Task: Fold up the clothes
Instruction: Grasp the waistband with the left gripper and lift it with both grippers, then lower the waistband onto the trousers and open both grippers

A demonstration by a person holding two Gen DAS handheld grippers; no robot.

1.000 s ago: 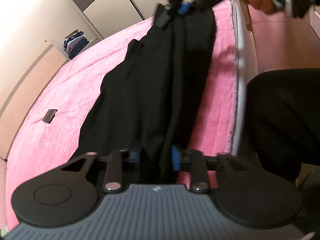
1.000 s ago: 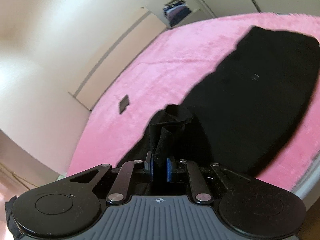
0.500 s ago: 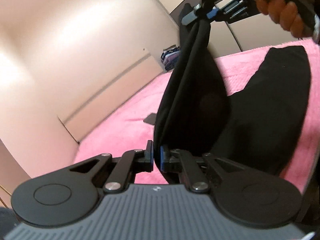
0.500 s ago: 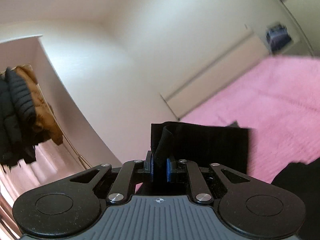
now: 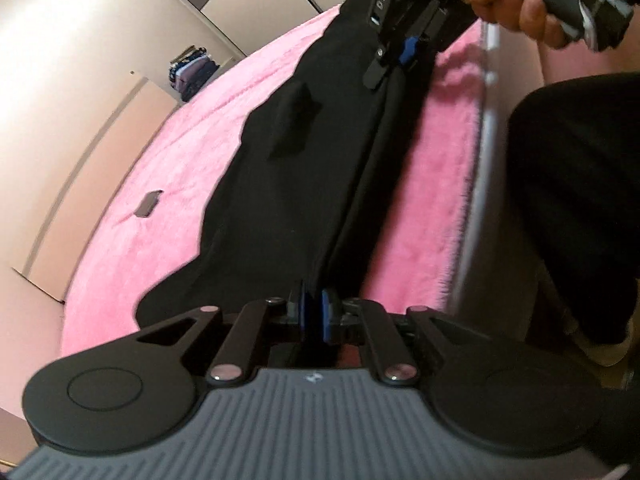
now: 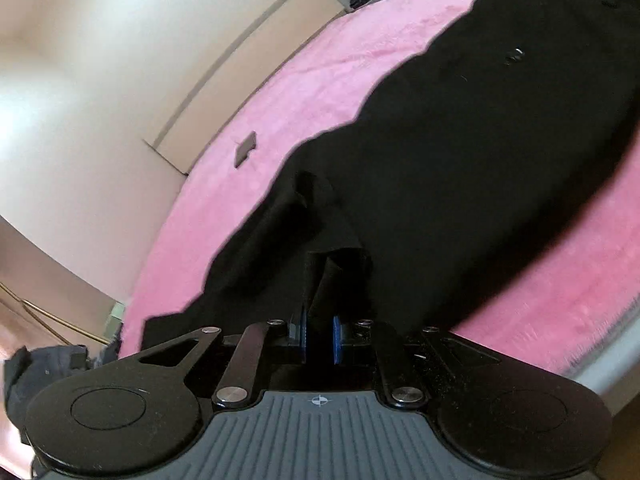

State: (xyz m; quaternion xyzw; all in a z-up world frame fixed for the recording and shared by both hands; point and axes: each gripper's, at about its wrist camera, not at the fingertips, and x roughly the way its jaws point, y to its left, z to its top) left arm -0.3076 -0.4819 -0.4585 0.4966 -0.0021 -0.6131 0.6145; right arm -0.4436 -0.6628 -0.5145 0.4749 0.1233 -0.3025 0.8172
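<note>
A long black garment (image 5: 304,184) lies stretched along the near edge of a pink bed (image 5: 176,160). My left gripper (image 5: 316,314) is shut on its near end, with fabric pinched between the blue pads. At the top of the left wrist view, a hand (image 5: 516,4) holds my right gripper (image 5: 394,60), which is clamped on the far end. In the right wrist view the garment (image 6: 480,152) spreads over the bed (image 6: 320,80), and a bunched fold stands up between the pads of my right gripper (image 6: 320,336), which is shut on it.
A small dark flat object (image 5: 149,203) lies on the bed beyond the garment. Folded clothes (image 5: 192,72) are stacked on a shelf by the wall. The person's dark trouser leg (image 5: 580,200) stands beside the bed edge (image 5: 480,160). A dark clothes heap (image 6: 40,368) lies off the bed.
Half a second ago both grippers held the garment up in the air. Both have come down since, and the garment now lies stretched on the bed. Both grips have held.
</note>
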